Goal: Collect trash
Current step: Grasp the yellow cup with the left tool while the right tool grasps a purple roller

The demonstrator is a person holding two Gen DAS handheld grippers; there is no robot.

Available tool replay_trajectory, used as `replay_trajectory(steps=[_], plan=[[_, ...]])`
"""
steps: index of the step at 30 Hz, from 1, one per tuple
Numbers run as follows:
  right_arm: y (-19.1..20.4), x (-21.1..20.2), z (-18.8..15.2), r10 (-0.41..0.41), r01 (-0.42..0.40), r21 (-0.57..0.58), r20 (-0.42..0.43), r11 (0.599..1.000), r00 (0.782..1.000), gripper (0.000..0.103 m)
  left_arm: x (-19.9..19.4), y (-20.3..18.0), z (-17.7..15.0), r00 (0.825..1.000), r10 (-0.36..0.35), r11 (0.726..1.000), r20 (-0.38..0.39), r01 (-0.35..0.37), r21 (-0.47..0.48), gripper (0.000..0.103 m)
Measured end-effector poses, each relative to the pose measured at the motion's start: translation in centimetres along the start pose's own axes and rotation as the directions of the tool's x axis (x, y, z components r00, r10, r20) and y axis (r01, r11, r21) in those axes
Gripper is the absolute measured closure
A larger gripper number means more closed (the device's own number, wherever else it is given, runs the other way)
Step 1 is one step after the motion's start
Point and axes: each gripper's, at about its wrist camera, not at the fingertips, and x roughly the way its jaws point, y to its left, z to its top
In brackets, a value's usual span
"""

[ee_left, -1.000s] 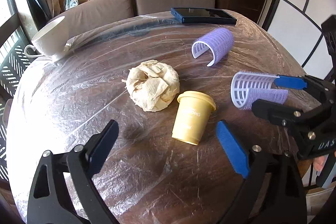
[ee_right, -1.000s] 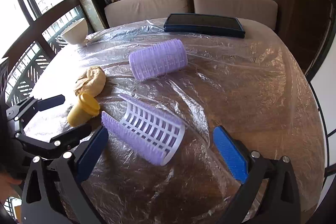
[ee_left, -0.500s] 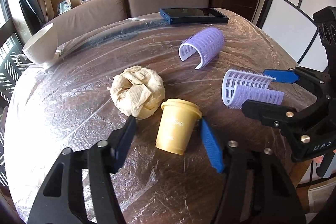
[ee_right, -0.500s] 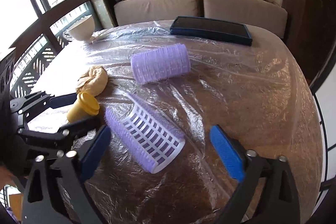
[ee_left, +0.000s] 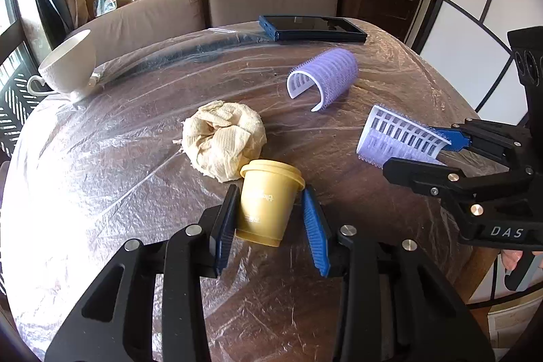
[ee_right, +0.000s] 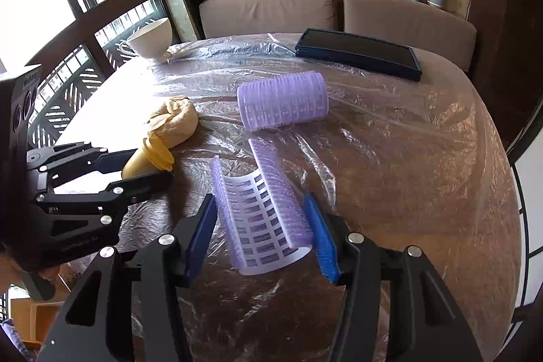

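Two claws in play here, both with jaws closing on something. My left claw has the little yellow cup between its blue pads: the left pad is right against the cup wall, the right pad looks just shy of it or barely touching, hard to call. The cup stands upright on the counter, which is wrapped in crinkly clear plastic film.

My right claw has the nearer purple half-roller between its pads, open side facing up, and both pads sit against its edges.

Moving outward: a crumpled paper wad sits just behind the cup, touching or nearly touching its lid. A second purple roller lies on its side further back, apart from the rest. Near the far edge there's a dark flat tablet, and off to the left edge a white teacup.
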Motion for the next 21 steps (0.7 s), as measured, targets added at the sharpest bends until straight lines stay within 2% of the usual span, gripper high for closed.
replay_trajectory(steps=[4, 5, 6, 21], plan=[[0.1, -0.1, -0.2, 0.012, -0.012, 0.013, 0.001, 1.0, 1.0, 0.059, -0.3, 0.0, -0.3, 1.0, 0.007, 1.0, 0.005, -0.007, -0.01, 0.064], [0.1, -0.2, -0.3, 0.019, -0.019, 0.021, 0.004, 1.0, 1.0, 0.059, -0.4, 0.0, -0.3, 1.0, 0.01, 1.0, 0.007, -0.01, -0.014, 0.065], [0.1, -0.3, -0.3, 0.024, -0.025, 0.026, 0.007, 0.999, 1.0, 0.06, -0.5, 0.0, -0.4, 1.0, 0.013, 1.0, 0.008, -0.012, -0.017, 0.071], [0.9, -2.2, -1.4, 0.092, -0.094, 0.075, 0.022, 0.993, 0.995, 0.06, -1.9, 1.4, -1.2, 0.999, -0.039, 0.991, 0.015, 0.041, -0.129, 0.071]])
